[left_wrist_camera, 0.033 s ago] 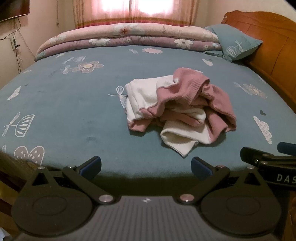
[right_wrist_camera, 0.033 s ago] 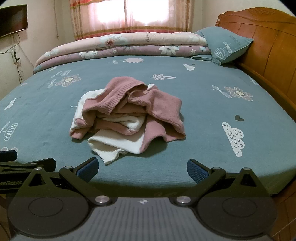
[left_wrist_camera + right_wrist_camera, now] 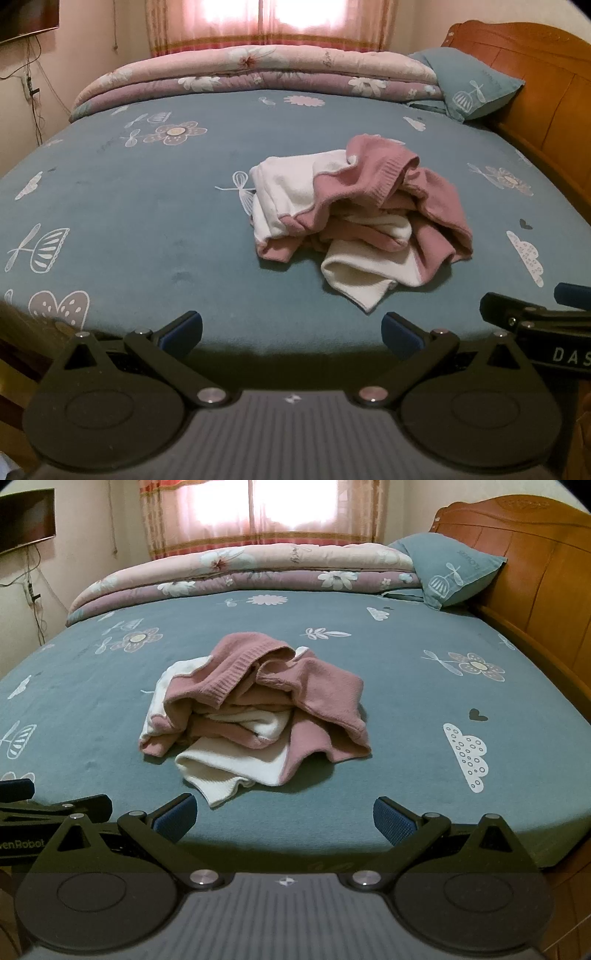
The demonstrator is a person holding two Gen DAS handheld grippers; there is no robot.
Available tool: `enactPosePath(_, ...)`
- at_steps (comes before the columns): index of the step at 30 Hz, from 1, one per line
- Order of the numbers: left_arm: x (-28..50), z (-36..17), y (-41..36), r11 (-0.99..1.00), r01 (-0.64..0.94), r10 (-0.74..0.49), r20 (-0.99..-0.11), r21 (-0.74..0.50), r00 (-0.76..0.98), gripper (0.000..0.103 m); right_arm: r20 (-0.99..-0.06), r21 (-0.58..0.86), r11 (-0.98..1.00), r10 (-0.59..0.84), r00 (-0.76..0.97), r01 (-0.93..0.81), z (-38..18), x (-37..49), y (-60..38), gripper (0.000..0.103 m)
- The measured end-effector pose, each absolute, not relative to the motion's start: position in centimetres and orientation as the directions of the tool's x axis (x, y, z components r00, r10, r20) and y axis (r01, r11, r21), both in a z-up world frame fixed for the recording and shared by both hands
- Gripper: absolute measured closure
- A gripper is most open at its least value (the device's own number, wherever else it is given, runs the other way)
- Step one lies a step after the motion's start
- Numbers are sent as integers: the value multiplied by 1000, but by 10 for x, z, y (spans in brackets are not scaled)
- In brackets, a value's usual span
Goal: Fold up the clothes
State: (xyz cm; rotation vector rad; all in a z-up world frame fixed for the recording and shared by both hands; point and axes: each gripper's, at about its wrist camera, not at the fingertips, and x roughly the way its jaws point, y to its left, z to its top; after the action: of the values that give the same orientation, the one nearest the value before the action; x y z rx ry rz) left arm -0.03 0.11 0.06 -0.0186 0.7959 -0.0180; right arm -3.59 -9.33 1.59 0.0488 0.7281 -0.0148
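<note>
- Sweater (image 3: 364,218) of pink and cream knit lies crumpled in a heap on the bed's blue sheet (image 3: 147,229), toward the near edge, ahead of both my grippers and touching neither.
- Long axis of the heap runs roughly left to right across the bed; a cream ribbed end (image 3: 221,786) points toward me, and in the right wrist view it lies just beyond my gripper's left finger.
- My left gripper (image 3: 291,328) hovers at the near edge with its fingers spread wide and nothing between them.
- My right gripper (image 3: 282,814) hovers beside it, likewise spread wide and empty.
- Pink panels bunch over cream ones, with a pink ribbed band (image 3: 236,672) folded across the top; which part is sleeve or hem I cannot tell.
- Farther back, a folded floral quilt (image 3: 258,74) lies along the far side, with a blue pillow (image 3: 476,85) against the wooden headboard (image 3: 535,74) on the right.
- Behind the quilt hangs a bright pink curtain (image 3: 266,22).
</note>
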Motion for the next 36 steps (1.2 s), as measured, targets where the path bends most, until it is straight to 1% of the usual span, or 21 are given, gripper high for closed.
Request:
enactPosePath(6,-1,3,5,999,6,-32,-710,-39,704,1,-665,41,999,4,747,31,16,-36,-94,0)
enactPosePath(11,0,3,2,1000,8,-18,-708,-17,706,1,-665,40,999,4,746,31,17,-37,-94,0)
enactPosePath(36,3,1,-1,1000,12,-16,-707,-12,707,1,-671,43,999,13,741,22,15,-33,-90,0)
